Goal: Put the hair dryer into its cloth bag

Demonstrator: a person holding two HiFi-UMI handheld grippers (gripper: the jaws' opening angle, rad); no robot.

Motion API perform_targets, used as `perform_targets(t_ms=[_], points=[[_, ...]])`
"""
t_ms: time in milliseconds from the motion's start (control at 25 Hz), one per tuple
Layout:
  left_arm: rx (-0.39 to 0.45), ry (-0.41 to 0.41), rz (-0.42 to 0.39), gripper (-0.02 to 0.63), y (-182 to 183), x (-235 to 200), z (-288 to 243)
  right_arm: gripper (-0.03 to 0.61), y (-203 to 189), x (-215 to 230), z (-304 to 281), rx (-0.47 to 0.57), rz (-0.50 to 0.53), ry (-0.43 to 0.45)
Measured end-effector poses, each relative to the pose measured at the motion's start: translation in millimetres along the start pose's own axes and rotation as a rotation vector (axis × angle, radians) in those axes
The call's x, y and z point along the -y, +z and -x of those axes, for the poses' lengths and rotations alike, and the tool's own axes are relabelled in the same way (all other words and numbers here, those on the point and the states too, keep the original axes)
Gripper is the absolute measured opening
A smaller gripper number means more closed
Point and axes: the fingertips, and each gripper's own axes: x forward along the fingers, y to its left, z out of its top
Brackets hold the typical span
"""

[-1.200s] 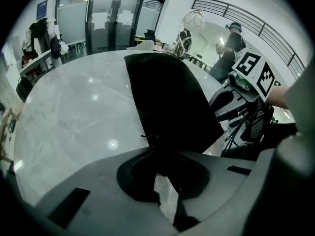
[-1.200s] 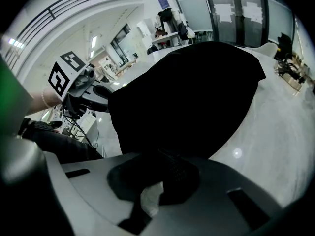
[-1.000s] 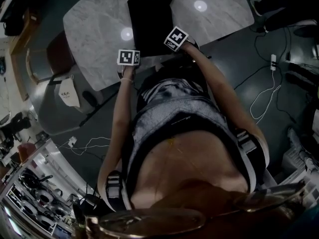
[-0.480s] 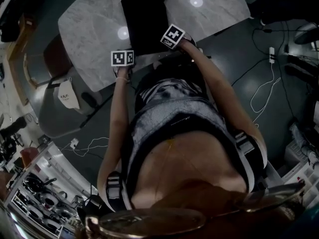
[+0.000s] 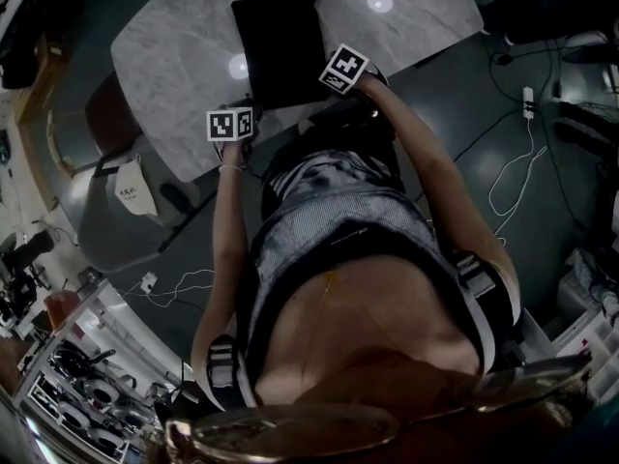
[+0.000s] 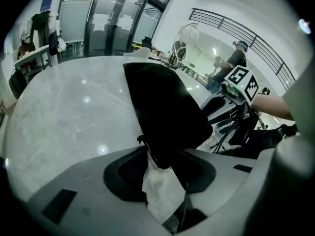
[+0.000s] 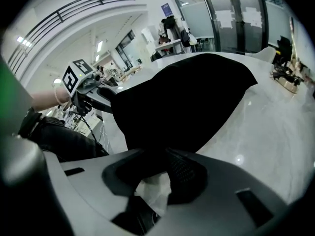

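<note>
The black cloth bag point(image 5: 279, 46) lies flat and closed-looking on the marble table point(image 5: 174, 46); no hair dryer shows. My left gripper point(image 5: 242, 106) is at the bag's near left corner. In the left gripper view that corner of the bag point(image 6: 167, 107) pokes between the jaws of the left gripper point(image 6: 165, 163), which have just been opening, with bare table showing in the gap. My right gripper point(image 5: 327, 89) is at the near right corner. Its jaws have also just been opening, and the bag point(image 7: 187, 102) reaches loosely into the gap of the right gripper point(image 7: 157, 173).
A chair point(image 5: 97, 201) with a white mask point(image 5: 131, 187) on it stands left of the table. Cables point(image 5: 513, 182) trail over the dark floor at right. The person's body fills the lower middle of the head view.
The left gripper has drawn back a little from the bag's near edge, toward the person and to the left. The right gripper stays at the near right corner. The bag lies still.
</note>
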Motion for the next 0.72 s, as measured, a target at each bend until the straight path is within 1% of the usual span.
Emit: perform_targets(t_ms=[200,320,440,600,720], points=[[0.034,0.007,-0.024,0.133,5,5,17,0.204,3,1,13,0.016,0.021,0.005],[0.058,-0.001,-0.036,0.141,9,12,29,0.210,5,-2,22,0.019,0.047,0.014],[0.093,-0.019,-0.030,0.143,14,18,43,0.218,9,-9,34,0.022,0.083,0.050],[0.129,-0.038,-0.045,0.144,25,27,57,0.239,9,-25,48,-0.007,0.139,0.126],[0.160,-0.050,-0.060,0.144,36,36,64,0.245,12,-28,57,0.011,0.153,0.135]])
